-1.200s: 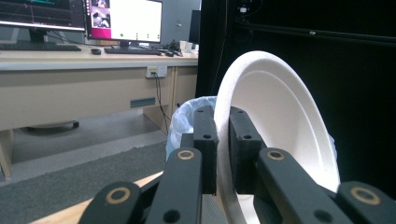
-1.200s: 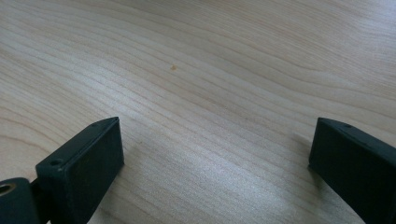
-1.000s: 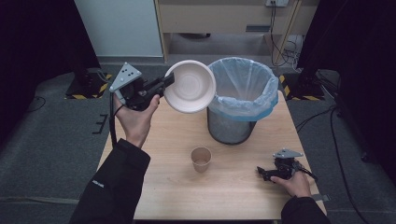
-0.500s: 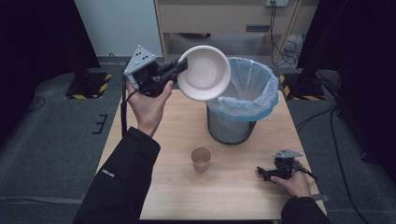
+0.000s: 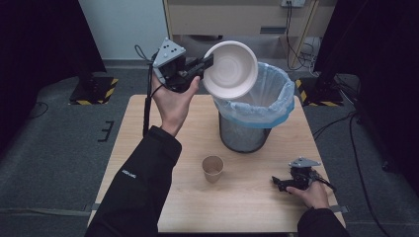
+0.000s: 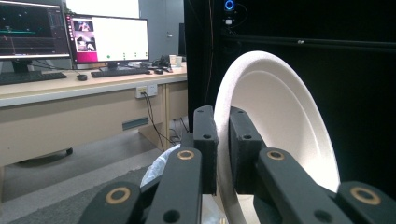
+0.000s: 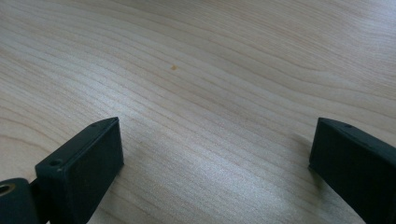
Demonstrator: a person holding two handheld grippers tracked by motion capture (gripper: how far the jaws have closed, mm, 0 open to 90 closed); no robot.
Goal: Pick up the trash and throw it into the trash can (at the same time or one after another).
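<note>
A white foam bowl (image 5: 231,69) hangs tilted on its side over the near-left rim of a mesh waste bin (image 5: 249,106) lined with a pale blue bag. My left gripper (image 5: 207,61) is shut on the bowl's rim, held high by a raised hand. In the left gripper view the two black jaws pinch the edge of the bowl (image 6: 275,121), and my left gripper (image 6: 223,149) points level. My right gripper (image 5: 277,181) rests low on the table at the front right. Its jaws stand wide apart over bare wood, my right gripper (image 7: 215,163) holding nothing.
A brown paper cup (image 5: 213,168) stands upright on the wooden table (image 5: 148,143) in front of the bin. Grey floor surrounds the table. Beyond it are a cabinet, cables, and a desk with monitors (image 6: 107,39).
The left hand has carried the bowl up and to the right, from beside the bin to over its rim. The right gripper has stayed put.
</note>
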